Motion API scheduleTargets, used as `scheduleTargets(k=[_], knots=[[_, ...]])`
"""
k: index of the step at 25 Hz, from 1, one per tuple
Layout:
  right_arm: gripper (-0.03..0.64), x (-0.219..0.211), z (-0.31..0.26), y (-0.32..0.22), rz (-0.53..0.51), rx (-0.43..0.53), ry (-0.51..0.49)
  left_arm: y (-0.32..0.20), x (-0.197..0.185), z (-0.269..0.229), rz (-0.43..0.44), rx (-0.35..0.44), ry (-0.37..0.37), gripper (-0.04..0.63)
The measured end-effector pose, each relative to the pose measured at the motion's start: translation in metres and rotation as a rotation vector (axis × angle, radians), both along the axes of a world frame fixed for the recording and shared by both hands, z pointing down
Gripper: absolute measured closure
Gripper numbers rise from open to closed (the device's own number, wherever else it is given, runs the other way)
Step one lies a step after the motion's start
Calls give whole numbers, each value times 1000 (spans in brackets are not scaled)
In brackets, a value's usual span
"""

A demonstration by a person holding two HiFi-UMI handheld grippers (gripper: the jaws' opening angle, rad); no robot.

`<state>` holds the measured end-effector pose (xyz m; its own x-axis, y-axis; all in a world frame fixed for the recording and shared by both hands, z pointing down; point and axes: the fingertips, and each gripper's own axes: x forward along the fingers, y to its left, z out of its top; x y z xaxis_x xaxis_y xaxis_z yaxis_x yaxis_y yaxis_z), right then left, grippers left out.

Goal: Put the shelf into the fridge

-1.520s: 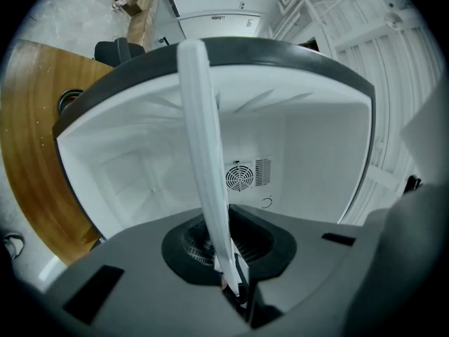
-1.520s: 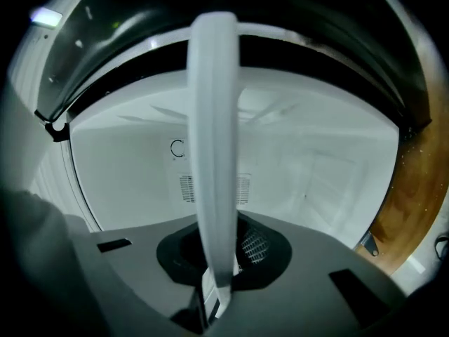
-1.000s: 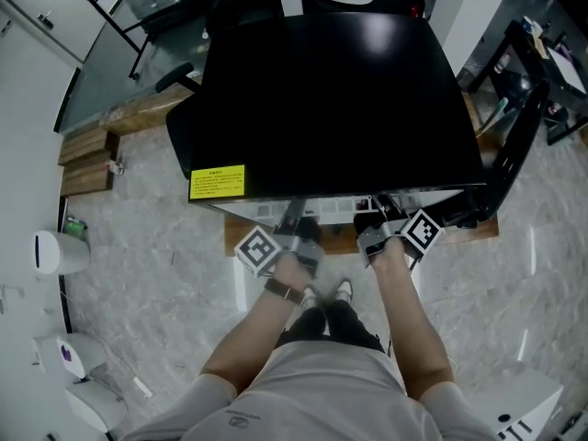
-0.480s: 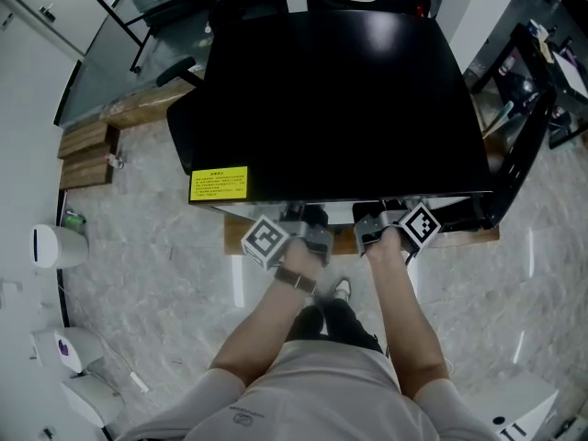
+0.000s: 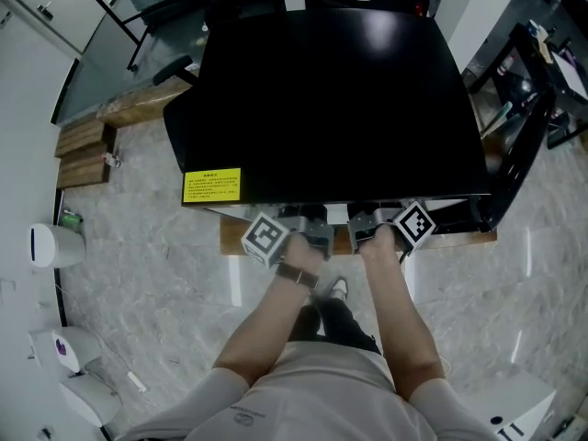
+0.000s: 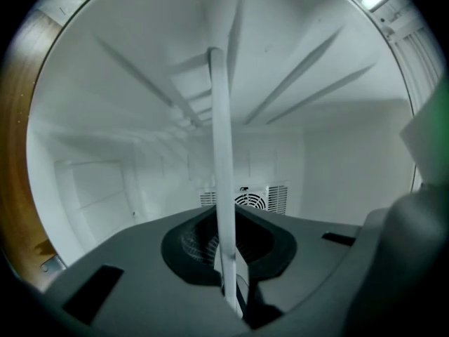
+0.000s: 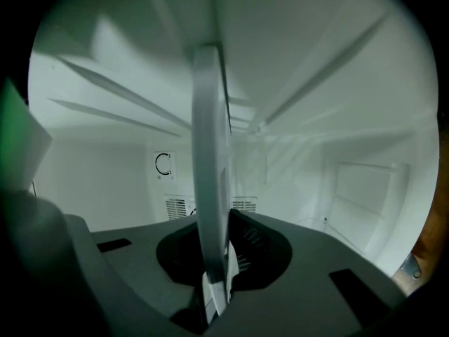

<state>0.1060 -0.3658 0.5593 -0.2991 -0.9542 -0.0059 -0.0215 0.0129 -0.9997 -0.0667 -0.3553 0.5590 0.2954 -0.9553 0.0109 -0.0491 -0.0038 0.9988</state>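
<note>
**Shelf going in, both grippers clamped on its front edge**

Left: the left gripper (image 6: 228, 290) has its jaws closed on the shelf (image 6: 223, 153). The thin white edge is pinched between them and runs away from the camera into the white cavity of the fridge (image 5: 331, 99). The vent (image 6: 247, 199) on the back wall shows past the jaws, so this gripper looks to be at or just inside the opening.

Right: the right gripper (image 7: 214, 290) is the same, with jaws gripping that shelf edge-on. The dial (image 7: 163, 164) is on the back wall behind it.

Head view: both grippers sit side by side at the front lip under the black top, right of the yellow label (image 5: 210, 185). The shelf itself is hidden there.

Step, my read: mid-insertion, not yet seated. I can't tell whether either side has caught the ribs (image 6: 133, 69) on the side wall.

Next move needs:
- keep both ends level
- push both sides in evenly, since skew will likely jam it
- let go only once it rests on its supports
</note>
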Motion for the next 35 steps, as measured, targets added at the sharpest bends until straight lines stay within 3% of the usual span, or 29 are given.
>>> scheduleTargets(k=[27, 35], knots=[[571, -3, -2, 60, -37, -12, -9, 48, 9, -1, 46, -22, -10, 566], [572, -10, -6, 86, -78, -10, 3, 71, 17, -6, 101, -26, -23, 566]])
